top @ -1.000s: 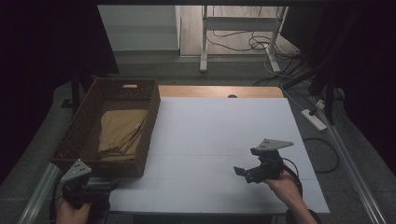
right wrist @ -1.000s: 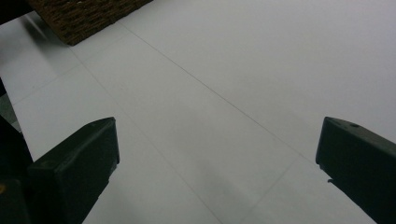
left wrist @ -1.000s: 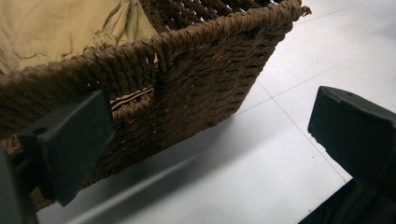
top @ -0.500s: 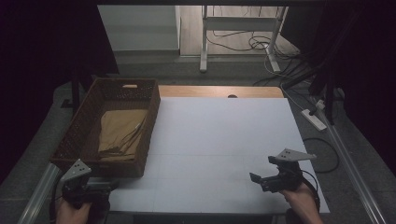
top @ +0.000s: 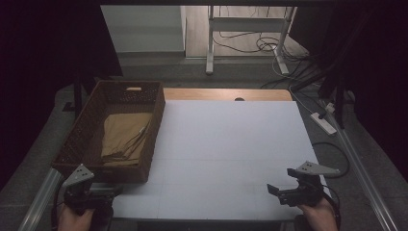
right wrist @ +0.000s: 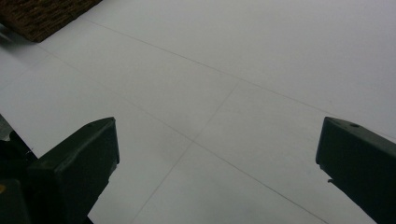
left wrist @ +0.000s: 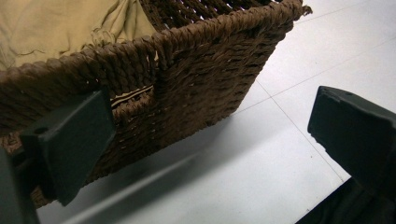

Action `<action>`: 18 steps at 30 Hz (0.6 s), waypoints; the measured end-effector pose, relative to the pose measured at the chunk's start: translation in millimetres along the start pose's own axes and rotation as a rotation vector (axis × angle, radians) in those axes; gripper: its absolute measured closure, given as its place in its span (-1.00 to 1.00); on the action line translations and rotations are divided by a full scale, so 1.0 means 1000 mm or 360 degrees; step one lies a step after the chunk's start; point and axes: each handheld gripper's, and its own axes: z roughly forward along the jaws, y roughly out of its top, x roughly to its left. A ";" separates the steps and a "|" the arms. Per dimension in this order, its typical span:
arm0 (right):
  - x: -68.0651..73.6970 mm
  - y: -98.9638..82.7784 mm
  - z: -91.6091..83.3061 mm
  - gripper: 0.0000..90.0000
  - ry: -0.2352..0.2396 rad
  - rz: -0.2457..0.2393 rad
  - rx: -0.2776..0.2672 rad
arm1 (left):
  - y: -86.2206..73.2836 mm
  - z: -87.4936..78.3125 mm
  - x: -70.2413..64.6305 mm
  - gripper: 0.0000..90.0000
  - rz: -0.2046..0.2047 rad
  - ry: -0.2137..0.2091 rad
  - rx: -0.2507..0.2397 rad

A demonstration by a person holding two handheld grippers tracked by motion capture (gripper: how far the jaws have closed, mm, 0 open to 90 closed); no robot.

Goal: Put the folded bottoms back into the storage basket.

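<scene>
A dark woven basket [top: 79,139] stands on the left of the white table [top: 231,144], with a folded tan cloth [top: 125,137] lying inside it. My left gripper [top: 113,193] sits at the table's front left corner, just in front of the basket. In the left gripper view my left gripper [left wrist: 210,121] is open, and the basket's near corner [left wrist: 201,70] and the cloth [left wrist: 56,28] lie close ahead. My right gripper [top: 276,192] rests low at the front right, open over bare table [right wrist: 217,140], with nothing between its jaws.
A wooden strip [top: 226,94] runs along the table's far edge. On the floor beyond are a power strip [top: 323,123], cables and a desk frame [top: 210,43]. A metal rail [top: 41,197] runs beside the table's left edge. The basket's corner [right wrist: 42,16] is far from the right gripper.
My right gripper has drawn back toward the front right corner of the table, staying open. The left gripper, basket and cloth have not moved.
</scene>
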 end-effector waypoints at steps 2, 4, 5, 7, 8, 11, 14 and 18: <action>0.000 -0.001 -0.003 -0.99 -0.0012 0.0007 -0.0005 | 0.000 0.000 0.000 -0.97 0.0000 0.0000 0.0001; 0.000 -0.002 -0.005 -0.99 -0.0026 0.0012 -0.0003 | 0.000 0.000 0.000 -0.97 -0.0001 0.0000 0.0001; -0.001 -0.003 -0.006 -0.99 -0.0030 0.0014 -0.0009 | 0.000 0.000 0.000 -0.97 -0.0001 -0.0001 0.0002; -0.001 -0.004 -0.008 -0.99 -0.0042 0.0024 0.0000 | 0.000 0.000 0.000 -0.97 -0.0001 0.0000 0.0004; -0.001 -0.004 -0.009 -0.99 -0.0049 0.0024 -0.0001 | 0.000 0.000 0.000 -0.97 -0.0002 0.0000 0.0005; -0.001 -0.006 -0.013 -0.99 -0.0071 0.0033 0.0002 | 0.000 0.000 0.000 -0.97 -0.0002 -0.0002 0.0006; -0.001 -0.008 -0.015 -0.99 -0.0084 0.0040 0.0002 | 0.000 0.000 0.000 -0.97 0.0001 -0.0001 0.0011; 0.000 -0.009 -0.018 -0.99 -0.0121 0.0036 0.0022 | 0.000 0.000 0.000 -0.97 0.0002 0.0001 0.0013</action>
